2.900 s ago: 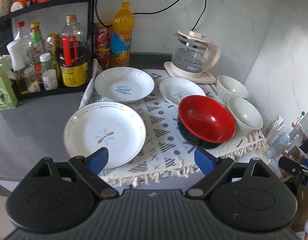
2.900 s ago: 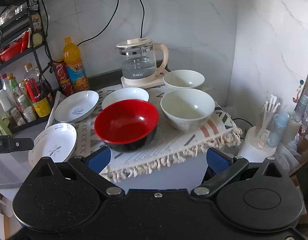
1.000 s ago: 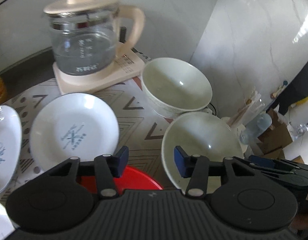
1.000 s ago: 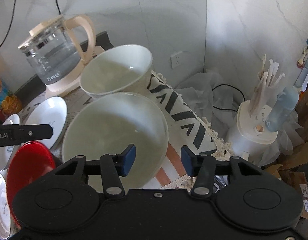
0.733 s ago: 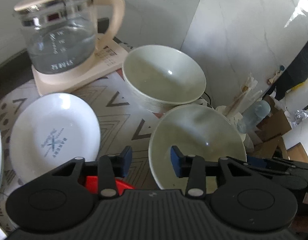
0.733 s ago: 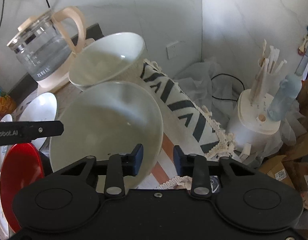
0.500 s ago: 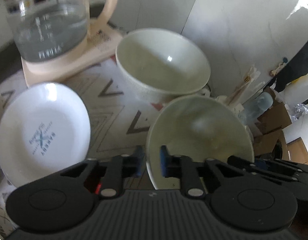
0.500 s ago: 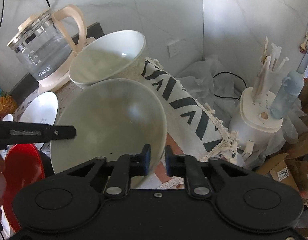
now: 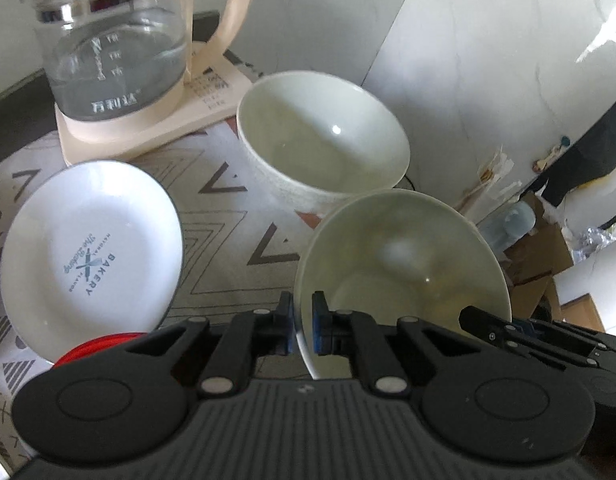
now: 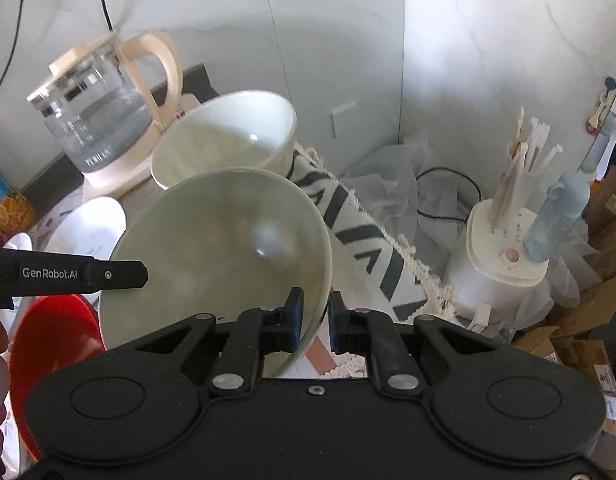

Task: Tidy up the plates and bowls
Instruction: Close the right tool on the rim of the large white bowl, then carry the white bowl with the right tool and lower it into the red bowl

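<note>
Both tongs are clenched on the same pale green glazed ceramic bowl [image 9: 403,264]. The left tongs [image 9: 304,322] pinch its near left rim, one fingertip inside and one outside. The right tongs [image 10: 315,322] pinch the right rim likewise. The bowl tilts just in front of a second pale ceramic bowl [image 9: 321,140] on the patterned cloth mat [image 9: 228,240], beside a small white printed plate [image 9: 92,248] and a red bowl [image 10: 52,344].

Sunlit white marble-tiled corner walls [image 10: 487,40]
</note>
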`<state>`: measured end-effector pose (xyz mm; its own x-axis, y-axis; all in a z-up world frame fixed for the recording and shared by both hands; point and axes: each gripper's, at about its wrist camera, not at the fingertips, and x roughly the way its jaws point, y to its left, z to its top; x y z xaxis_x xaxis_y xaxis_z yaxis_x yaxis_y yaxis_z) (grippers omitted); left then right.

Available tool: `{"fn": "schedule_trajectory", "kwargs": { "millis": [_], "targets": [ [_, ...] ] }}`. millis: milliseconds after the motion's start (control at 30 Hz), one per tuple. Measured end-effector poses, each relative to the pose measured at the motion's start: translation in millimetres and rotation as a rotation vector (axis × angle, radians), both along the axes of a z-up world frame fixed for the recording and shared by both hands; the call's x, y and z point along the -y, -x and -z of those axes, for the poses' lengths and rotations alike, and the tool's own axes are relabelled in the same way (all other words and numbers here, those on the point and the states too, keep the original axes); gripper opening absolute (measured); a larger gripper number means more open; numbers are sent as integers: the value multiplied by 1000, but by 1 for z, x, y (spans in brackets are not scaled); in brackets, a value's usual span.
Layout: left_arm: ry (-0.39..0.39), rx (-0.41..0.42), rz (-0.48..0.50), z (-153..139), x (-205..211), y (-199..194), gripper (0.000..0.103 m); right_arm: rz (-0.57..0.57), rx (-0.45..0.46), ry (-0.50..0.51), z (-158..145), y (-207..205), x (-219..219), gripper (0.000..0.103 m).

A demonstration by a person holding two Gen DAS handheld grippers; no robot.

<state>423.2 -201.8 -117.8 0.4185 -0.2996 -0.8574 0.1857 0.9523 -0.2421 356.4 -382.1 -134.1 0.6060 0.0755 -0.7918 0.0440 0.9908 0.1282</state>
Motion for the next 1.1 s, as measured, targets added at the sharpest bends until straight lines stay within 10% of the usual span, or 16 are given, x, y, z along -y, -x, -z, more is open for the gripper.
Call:
{"fn": "schedule_trajectory", "kwargs": {
  "millis": [1100],
  "targets": [
    [38,153,-324,-68,-52,84,8,-247,154,-62,-56,33,-44,14]
  ]
}}
